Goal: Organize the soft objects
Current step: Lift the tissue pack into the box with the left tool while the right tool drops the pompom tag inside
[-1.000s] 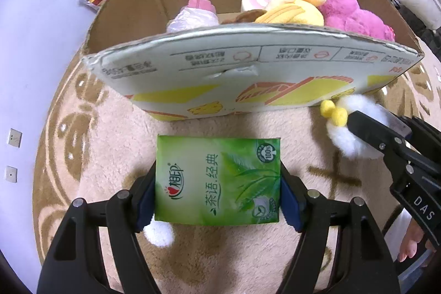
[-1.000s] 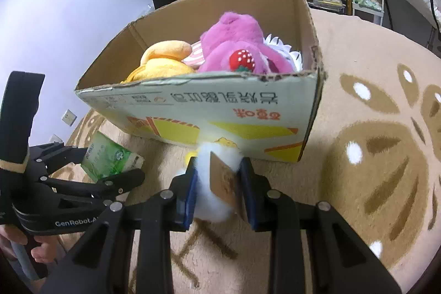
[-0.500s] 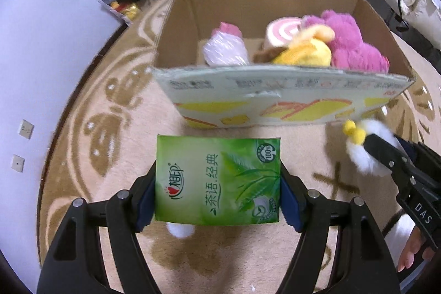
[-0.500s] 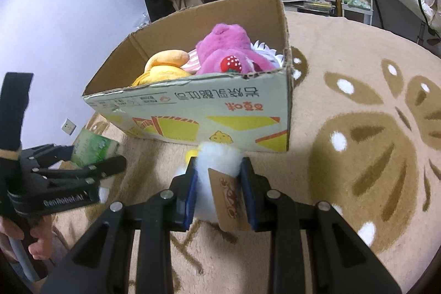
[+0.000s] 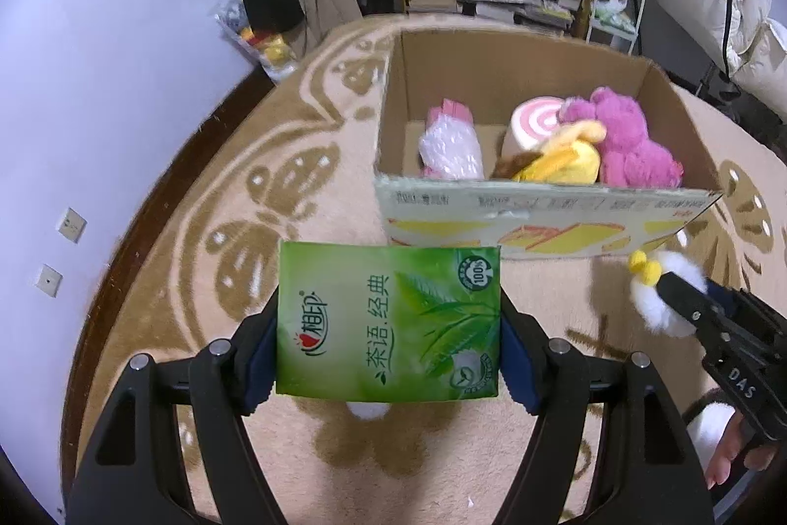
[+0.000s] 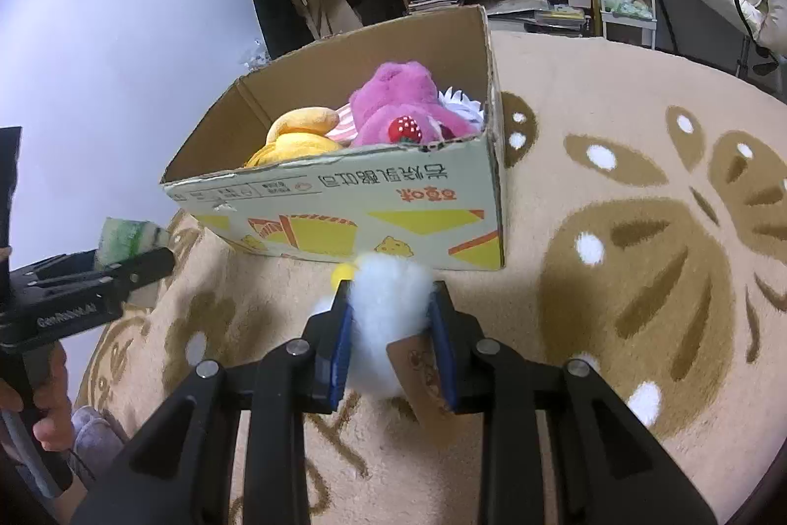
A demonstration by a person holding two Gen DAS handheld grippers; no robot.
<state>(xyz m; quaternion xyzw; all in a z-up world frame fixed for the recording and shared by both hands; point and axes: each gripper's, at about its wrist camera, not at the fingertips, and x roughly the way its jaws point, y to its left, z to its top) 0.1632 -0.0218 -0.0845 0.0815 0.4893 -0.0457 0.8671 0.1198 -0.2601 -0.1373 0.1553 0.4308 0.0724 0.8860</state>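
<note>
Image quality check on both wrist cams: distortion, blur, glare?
Left wrist: strong fisheye bend with dark corners, green tissue pack sharp, no glare. Right wrist: same distortion, white plush toy nearly blown out, tissue pack at left edge smeared, cardboard box print readable.

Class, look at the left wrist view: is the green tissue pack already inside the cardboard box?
No. The tissue pack is clamped in the left gripper, in front of the cardboard box and outside it.

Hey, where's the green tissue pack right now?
The green tissue pack is clamped in the left hand-held gripper, above the rug, just short of the cardboard box.
</note>
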